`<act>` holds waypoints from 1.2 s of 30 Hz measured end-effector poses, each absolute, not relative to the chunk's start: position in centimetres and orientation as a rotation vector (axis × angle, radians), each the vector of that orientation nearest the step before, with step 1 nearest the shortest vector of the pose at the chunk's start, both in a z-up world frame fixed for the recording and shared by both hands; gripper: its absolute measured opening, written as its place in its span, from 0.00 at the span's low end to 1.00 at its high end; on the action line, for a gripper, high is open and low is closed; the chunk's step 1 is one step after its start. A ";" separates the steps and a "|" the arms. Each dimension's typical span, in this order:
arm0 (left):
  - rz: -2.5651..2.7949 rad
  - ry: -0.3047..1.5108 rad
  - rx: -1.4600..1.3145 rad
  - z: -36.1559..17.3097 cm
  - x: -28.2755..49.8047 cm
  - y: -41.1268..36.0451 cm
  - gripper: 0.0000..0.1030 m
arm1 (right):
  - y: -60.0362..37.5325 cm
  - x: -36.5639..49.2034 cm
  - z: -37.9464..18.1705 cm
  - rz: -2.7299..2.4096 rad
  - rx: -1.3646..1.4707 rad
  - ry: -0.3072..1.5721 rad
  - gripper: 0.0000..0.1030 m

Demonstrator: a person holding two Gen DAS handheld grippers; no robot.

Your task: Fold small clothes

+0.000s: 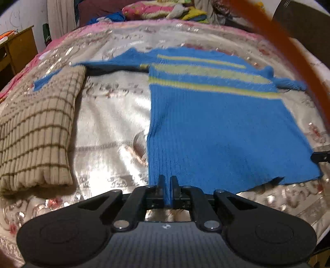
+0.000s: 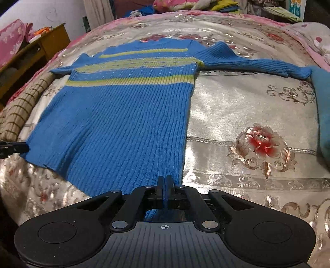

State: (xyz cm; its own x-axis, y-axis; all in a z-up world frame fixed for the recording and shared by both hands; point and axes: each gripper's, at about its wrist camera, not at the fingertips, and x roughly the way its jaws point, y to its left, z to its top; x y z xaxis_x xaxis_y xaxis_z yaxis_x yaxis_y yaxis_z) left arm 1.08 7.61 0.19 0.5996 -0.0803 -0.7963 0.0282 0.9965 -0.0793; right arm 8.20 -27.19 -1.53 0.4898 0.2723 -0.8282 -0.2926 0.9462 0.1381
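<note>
Right now I have both grippers clamped on the near hem of the blue sweater [image 2: 115,115], which lies spread flat on the bed [image 2: 243,107] with its yellow-green stripes toward the far side. The left gripper [image 1: 167,181] has its fingers nearly together, with only the thin fold of blue knit pinched between them at the sweater's near left corner. The right gripper [image 2: 164,181] has its fingers pressed shut on the hem at the near right corner, and the fabric runs down between them toward the camera. In the right wrist view one sleeve stretches out to the far right across the shiny floral bedspread. To the left of the sweater I see a folded beige checked garment [image 1: 35,132], which overlaps the sweater's other sleeve. Far off, a heap of coloured clothes [image 1: 156,10] sits beyond the bedspread, and a wooden cabinet [image 2: 41,47] stands at the far left.
</note>
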 end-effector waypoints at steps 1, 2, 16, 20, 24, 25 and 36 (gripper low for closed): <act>-0.073 0.905 -0.067 0.7 1.0 7.4 0.13 | -27.4 8.2 -1.3 0.345 0.001 0.998 0.05; -0.081 0.889 -0.072 1.2 1.0 7.1 0.13 | -27.6 8.0 -1.0 0.346 0.027 0.988 0.06; -0.267 0.932 -0.089 -1.6 5.9 0.3 0.22 | -27.1 9.0 -1.9 0.356 0.082 1.001 0.08; -0.297 0.890 -0.101 -0.2 7.0 -0.4 0.23 | -28.3 10.4 -1.3 0.345 0.143 0.993 0.08; -0.313 0.844 -0.098 0.5 9.4 -1.7 0.28 | -28.9 12.6 -0.8 0.295 0.148 0.954 0.11; -0.315 0.840 -0.090 0.4 10.0 -2.2 0.28 | -29.1 13.1 -0.7 0.288 0.148 0.945 0.11; -0.390 0.865 -0.048 -0.7 13.2 -6.3 0.29 | -31.7 18.6 -0.5 0.206 0.177 0.912 0.11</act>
